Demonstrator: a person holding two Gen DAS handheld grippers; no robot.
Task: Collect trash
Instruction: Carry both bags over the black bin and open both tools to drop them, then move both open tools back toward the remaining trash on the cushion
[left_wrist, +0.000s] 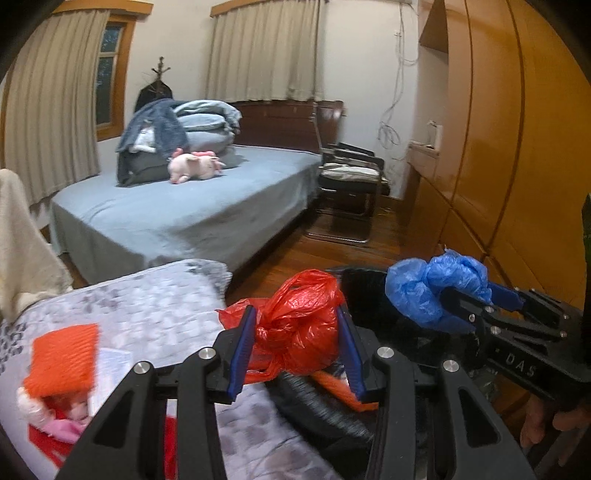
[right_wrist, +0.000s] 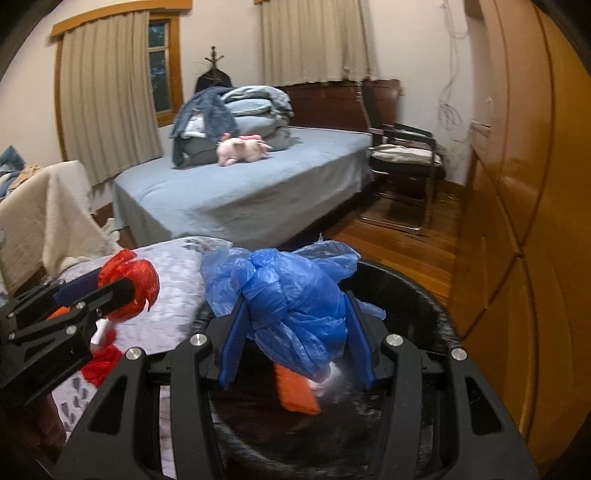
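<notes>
My left gripper (left_wrist: 295, 332) is shut on a crumpled red plastic bag (left_wrist: 299, 325), held at the edge of a black trash bin (left_wrist: 365, 291). My right gripper (right_wrist: 295, 317) is shut on a crumpled blue plastic bag (right_wrist: 291, 295), held above the open bin (right_wrist: 406, 295). An orange piece of trash (right_wrist: 297, 393) lies inside the bin. In the left wrist view the right gripper (left_wrist: 454, 299) with the blue bag (left_wrist: 424, 284) hangs over the bin. In the right wrist view the left gripper (right_wrist: 125, 291) with the red bag (right_wrist: 136, 284) is over the grey quilt.
A grey patterned quilt (left_wrist: 147, 310) on the left carries an orange object (left_wrist: 62, 360), papers and a pink doll (left_wrist: 62, 421). Beyond lie a blue bed (left_wrist: 192, 199) with a pink plush pig (left_wrist: 195, 166), a black chair (left_wrist: 351, 184) and a wooden wardrobe (left_wrist: 498, 147).
</notes>
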